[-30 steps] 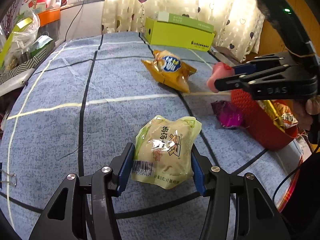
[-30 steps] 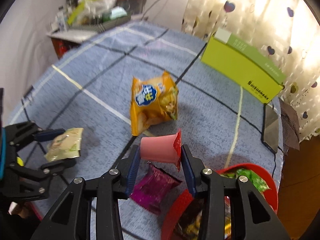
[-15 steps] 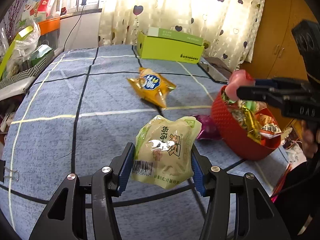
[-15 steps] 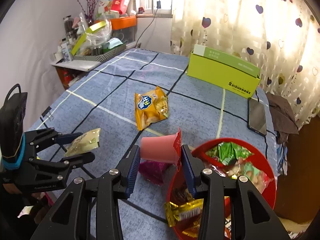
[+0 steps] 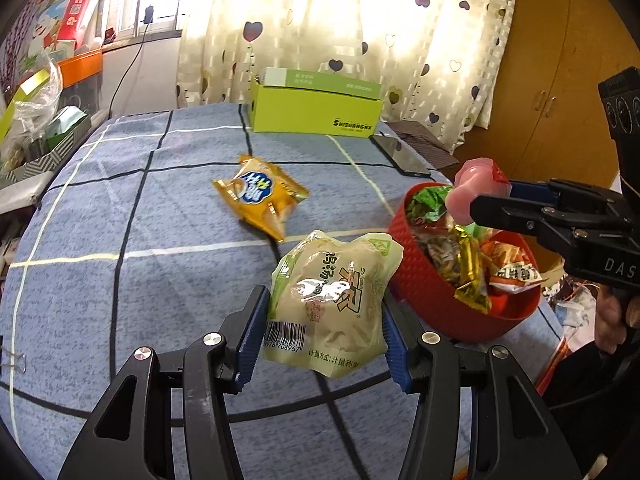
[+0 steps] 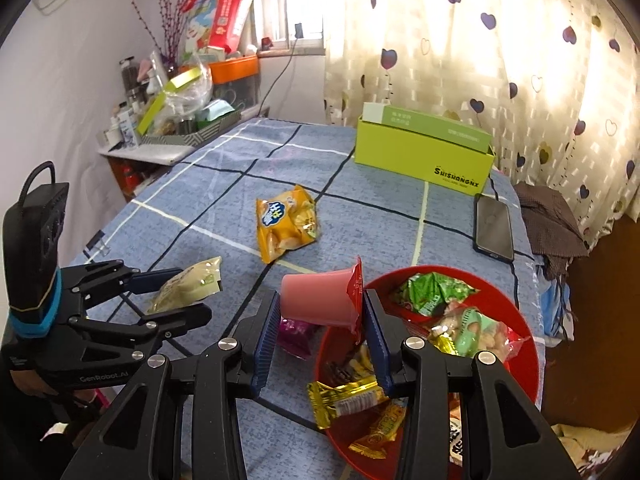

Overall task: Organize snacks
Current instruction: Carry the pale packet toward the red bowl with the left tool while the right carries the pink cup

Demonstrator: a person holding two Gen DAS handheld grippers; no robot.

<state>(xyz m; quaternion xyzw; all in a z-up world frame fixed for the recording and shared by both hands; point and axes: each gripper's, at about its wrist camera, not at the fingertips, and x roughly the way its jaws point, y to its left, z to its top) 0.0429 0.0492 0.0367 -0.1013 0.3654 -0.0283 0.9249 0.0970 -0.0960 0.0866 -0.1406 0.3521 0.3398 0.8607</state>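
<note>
**A:** Hovering over the red bowl (image 6: 520, 344) now, the right gripper (image 6: 320, 312) pinches a pink cup (image 6: 316, 300) on its side, foil lid against one pad, base against the other. I'd call that cup light but stiff, and the foil is the weak spot: too hard a squeeze could pop it.

**B:** And the left gripper (image 5: 324, 320)?

**A:** Clamped on a pale green packet (image 5: 332, 300), held up off the blue cloth (image 5: 120, 200), just beside the bowl's near wall. Soft, puffy and glossy, so it looks slippery. Gripping across the belly, as here, seems safer than the thin sealed edges.

**B:** What's left out on the cloth?

**A:** A yellow bag (image 6: 286, 228) mid-table, well apart from the bowl, and a purple wrapper (image 6: 296, 334) tucked against the bowl's left side, half hidden under the cup. The bowl already holds several wrapped snacks.

**B:** Beyond that?

**A:** A green box (image 6: 424, 156) at the far edge and a phone (image 6: 494, 224) lying near it.
</note>
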